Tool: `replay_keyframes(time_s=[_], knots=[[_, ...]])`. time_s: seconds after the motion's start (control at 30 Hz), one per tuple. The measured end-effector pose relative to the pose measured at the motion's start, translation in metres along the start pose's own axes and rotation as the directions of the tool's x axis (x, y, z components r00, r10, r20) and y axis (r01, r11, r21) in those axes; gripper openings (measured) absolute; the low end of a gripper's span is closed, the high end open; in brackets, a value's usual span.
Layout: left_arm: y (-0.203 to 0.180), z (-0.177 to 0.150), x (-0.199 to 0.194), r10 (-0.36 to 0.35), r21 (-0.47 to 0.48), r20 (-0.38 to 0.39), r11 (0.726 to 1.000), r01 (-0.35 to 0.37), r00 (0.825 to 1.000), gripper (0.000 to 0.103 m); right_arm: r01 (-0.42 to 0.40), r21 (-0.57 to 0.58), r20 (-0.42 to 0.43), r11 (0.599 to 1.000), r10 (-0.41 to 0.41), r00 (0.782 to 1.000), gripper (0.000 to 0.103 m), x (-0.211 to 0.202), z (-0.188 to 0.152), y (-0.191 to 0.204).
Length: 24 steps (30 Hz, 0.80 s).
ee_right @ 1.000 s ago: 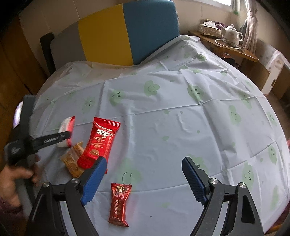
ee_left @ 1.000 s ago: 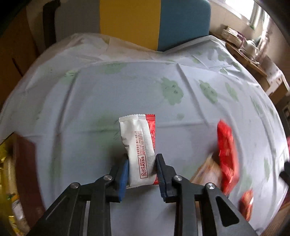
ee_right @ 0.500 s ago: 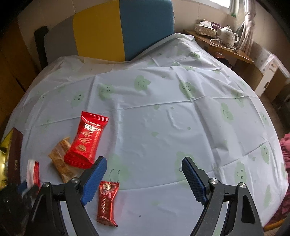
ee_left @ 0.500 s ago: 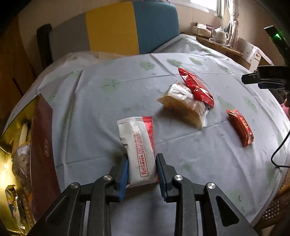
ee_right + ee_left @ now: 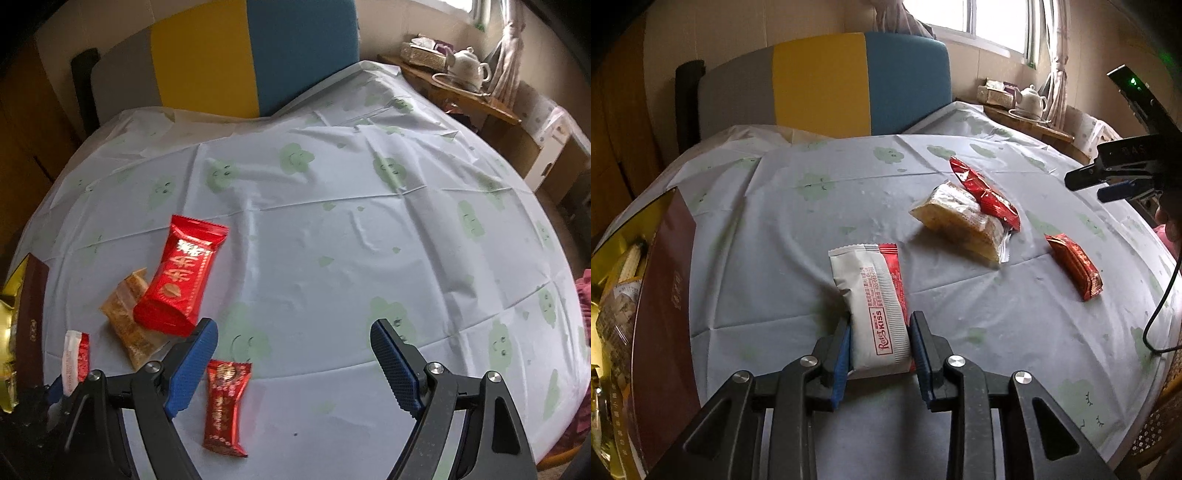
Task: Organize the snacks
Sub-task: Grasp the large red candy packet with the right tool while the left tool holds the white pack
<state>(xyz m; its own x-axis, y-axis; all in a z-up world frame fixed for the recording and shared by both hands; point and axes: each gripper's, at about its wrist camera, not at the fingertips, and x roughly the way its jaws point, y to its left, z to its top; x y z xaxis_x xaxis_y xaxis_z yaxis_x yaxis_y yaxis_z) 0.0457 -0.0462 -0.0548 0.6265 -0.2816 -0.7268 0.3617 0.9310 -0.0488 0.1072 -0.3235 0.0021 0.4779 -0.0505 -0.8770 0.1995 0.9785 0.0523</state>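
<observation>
My left gripper (image 5: 881, 319) is shut on the lower end of a white and red snack packet (image 5: 868, 291), low over the tablecloth beside a dark red gift box (image 5: 665, 295) holding several snacks. That packet (image 5: 75, 356) also shows at the left edge of the right wrist view. Out on the table, a big red packet (image 5: 183, 280) leans on a clear-wrapped brown cake (image 5: 129, 325). A small dark red packet (image 5: 225, 402) lies by my right gripper (image 5: 292, 328), which hangs open over the cloth with nothing between its fingers.
The round table wears a pale blue cloth with green cloud prints (image 5: 369, 240). A grey, yellow and blue chair back (image 5: 823, 85) stands behind it. A side table with a white teapot (image 5: 469, 66) is at the back right. A black cable (image 5: 1160, 306) hangs at the right.
My left gripper has carried the white packet to the left, so the gift box has come into its view. The right gripper has stayed in place and open.
</observation>
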Motion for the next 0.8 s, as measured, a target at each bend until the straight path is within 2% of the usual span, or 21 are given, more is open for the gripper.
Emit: replay_keyframes(time_s=[0.1, 0.23, 0.47, 0.57, 0.7, 0.73, 0.77, 0.8], knots=[[0.002, -0.001, 0.0, -0.009, -0.007, 0.015, 1.0, 0.009, 1.0, 0.031, -0.048, 0.011, -0.019, 0.999, 0.048, 0.999, 0.081, 0.004, -0.001, 0.003], [0.003, -0.003, -0.001, -0.018, -0.015, 0.027, 1.0, 0.019, 0.999, 0.031, -0.137, 0.078, -0.055, 0.988, 0.141, 0.988, 0.064, 0.011, 0.0, 0.004], [0.004, -0.004, -0.001, -0.021, -0.017, 0.033, 1.0, 0.021, 0.999, 0.031, -0.232, 0.182, -0.065, 0.955, 0.247, 0.967, 0.063, 0.031, 0.021, 0.027], [0.004, -0.004, -0.001, -0.022, -0.019, 0.034, 1.0, 0.022, 0.999, 0.031, -0.214, 0.197, -0.081, 0.957, 0.233, 0.969, 0.065, 0.051, 0.035, 0.044], [0.005, -0.004, -0.001, -0.026, -0.02, 0.034, 0.999, 0.026, 0.999, 0.031, -0.145, 0.169, -0.15, 0.975, 0.171, 0.974, 0.066, 0.088, 0.044, 0.066], [0.005, -0.004, -0.001, -0.027, -0.021, 0.035, 0.999, 0.028, 0.999, 0.031, -0.119, 0.141, -0.145, 0.983, 0.14, 0.979, 0.064, 0.092, 0.044, 0.071], [0.005, -0.004, -0.001, -0.026, -0.022, 0.036, 0.999, 0.027, 0.999, 0.031, -0.078, 0.082, -0.128, 0.994, 0.088, 0.988, 0.055, 0.09, 0.045, 0.08], [0.005, -0.004, -0.001, -0.025, -0.021, 0.037, 0.999, 0.026, 0.999, 0.031, -0.058, 0.037, -0.131, 0.998, 0.062, 0.989, 0.038, 0.089, 0.045, 0.086]])
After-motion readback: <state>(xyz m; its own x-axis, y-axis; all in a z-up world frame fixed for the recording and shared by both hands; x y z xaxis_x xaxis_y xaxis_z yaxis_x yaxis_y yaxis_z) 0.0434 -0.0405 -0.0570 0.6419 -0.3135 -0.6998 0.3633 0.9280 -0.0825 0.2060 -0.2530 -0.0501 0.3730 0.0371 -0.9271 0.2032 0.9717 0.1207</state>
